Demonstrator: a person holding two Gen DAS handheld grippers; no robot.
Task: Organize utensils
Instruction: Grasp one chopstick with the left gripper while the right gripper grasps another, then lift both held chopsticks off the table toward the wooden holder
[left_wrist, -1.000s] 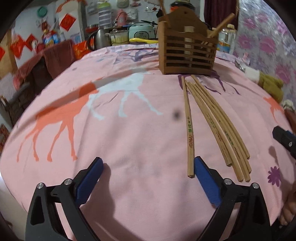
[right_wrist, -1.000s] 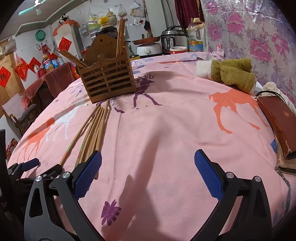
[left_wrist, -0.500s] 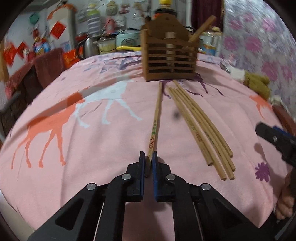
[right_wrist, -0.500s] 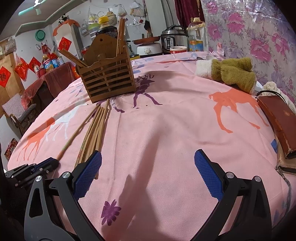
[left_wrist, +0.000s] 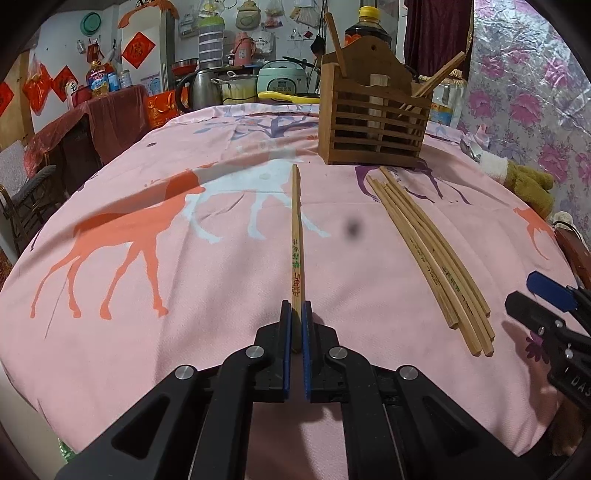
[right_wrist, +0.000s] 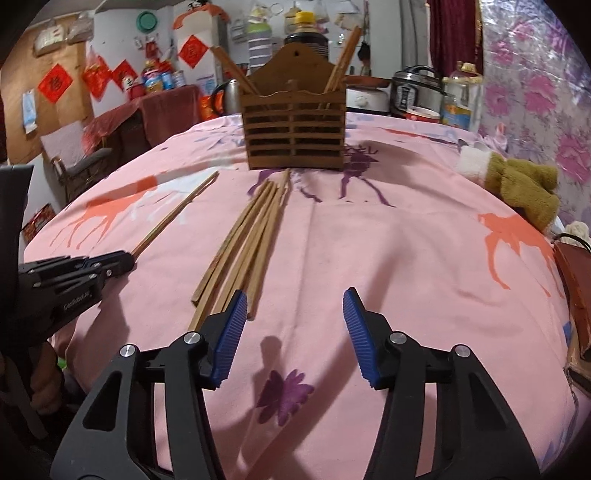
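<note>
My left gripper (left_wrist: 296, 314) is shut on the near end of a single wooden chopstick (left_wrist: 295, 229), which points away toward the holder; both also show in the right wrist view, the gripper (right_wrist: 122, 260) and the chopstick (right_wrist: 173, 216). A bundle of several chopsticks (left_wrist: 432, 254) lies on the pink cloth to its right and shows in the right wrist view (right_wrist: 251, 236). A brown slatted wooden holder (left_wrist: 373, 122) stands at the back with a few sticks in it (right_wrist: 295, 129). My right gripper (right_wrist: 295, 314) is open and empty, its left pad beside the bundle's near ends.
The round table has a pink cloth with horse prints (left_wrist: 147, 229). A brown plush toy (right_wrist: 524, 188) and a brown leather case (right_wrist: 576, 288) lie at the right edge. Kitchen appliances (right_wrist: 417, 92) and bottles stand behind the holder.
My left gripper closed on the single chopstick and swung it away from the bundle. My right gripper moved left toward the bundle's near ends, and its jaws narrowed but stayed open.
</note>
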